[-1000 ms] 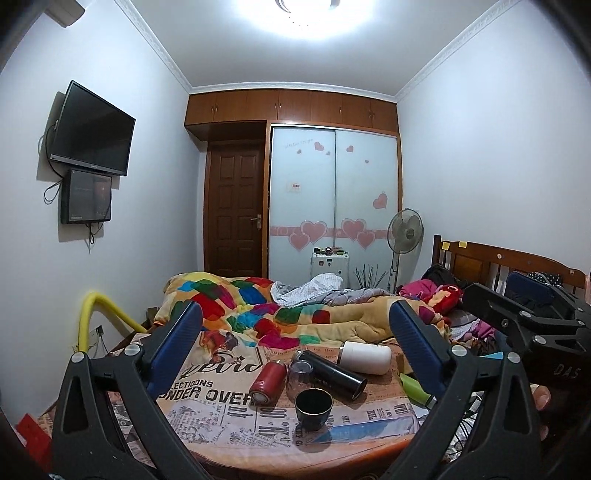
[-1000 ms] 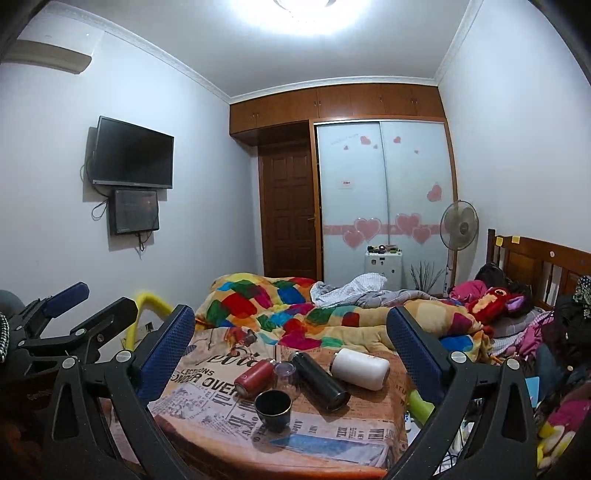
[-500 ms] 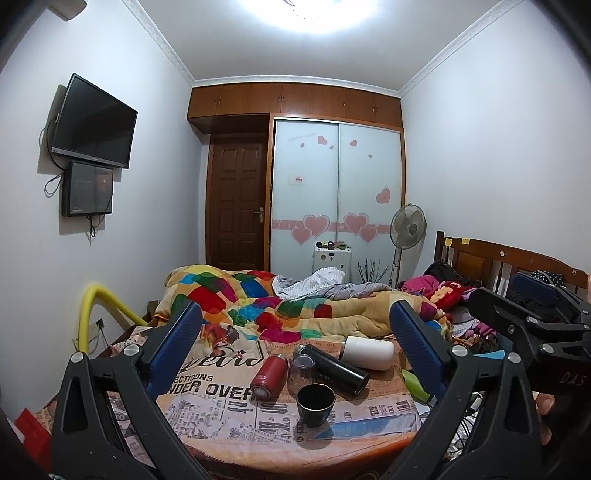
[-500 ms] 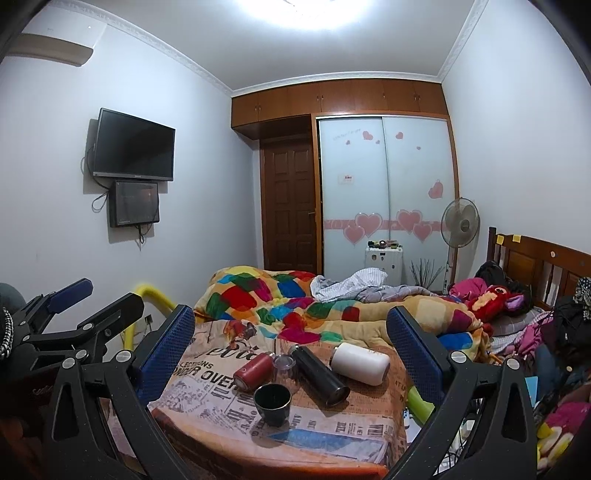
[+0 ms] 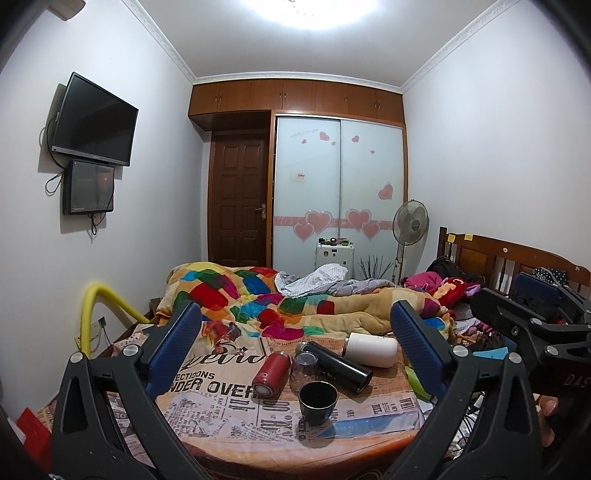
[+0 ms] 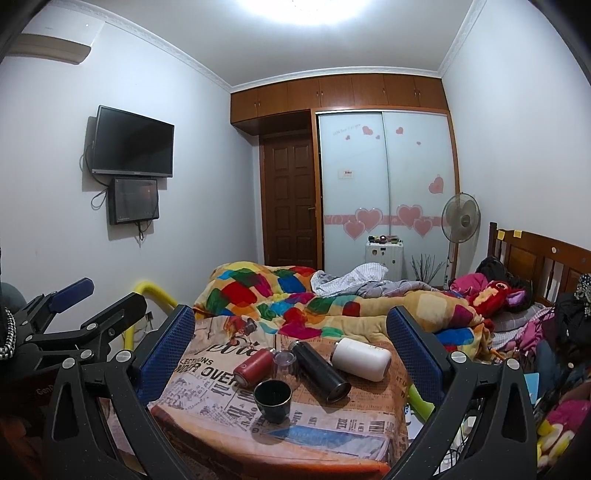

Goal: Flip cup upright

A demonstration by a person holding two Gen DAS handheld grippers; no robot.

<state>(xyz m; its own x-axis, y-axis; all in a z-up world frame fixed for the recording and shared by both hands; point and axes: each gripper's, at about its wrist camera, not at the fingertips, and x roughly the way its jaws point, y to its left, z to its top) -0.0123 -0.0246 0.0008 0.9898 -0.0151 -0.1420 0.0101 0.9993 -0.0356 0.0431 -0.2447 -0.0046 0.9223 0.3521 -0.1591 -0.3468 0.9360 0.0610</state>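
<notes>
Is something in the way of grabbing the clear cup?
Yes. The black cup stands right in front of the clear cup, nearer the open left hand-held gripper. A red bottle and a black bottle lie close on either side.

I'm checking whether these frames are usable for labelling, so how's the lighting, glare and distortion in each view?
Left wrist view: the ceiling light blows out to white glare, fisheye bends the walls, corners vignette black, yet the black cup stays sharp. Right wrist view: same overexposed light, same barrel distortion; the black cup casts only a soft shadow on the newspaper-print cloth.
</notes>
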